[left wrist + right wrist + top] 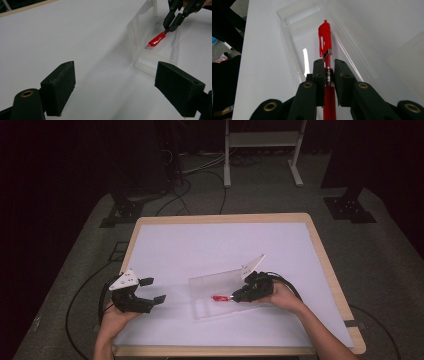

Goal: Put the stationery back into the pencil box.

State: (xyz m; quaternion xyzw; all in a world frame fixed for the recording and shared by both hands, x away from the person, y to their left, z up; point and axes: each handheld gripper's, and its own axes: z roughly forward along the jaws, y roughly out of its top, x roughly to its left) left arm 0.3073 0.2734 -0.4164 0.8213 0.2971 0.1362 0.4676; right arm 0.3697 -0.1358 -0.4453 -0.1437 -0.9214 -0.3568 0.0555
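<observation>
The right hand-held gripper [234, 296] grips a red pen [219, 297], seemingly over the clear case [220, 307].

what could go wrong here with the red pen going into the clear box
The right gripper is shut on the red pen, which points down the narrow clear box. The tip could catch a wall or the raised lid and twist in the jaws. The box looks light and nothing steadies it: the left gripper sits open and apart from it, so a nudge may slide it.
</observation>
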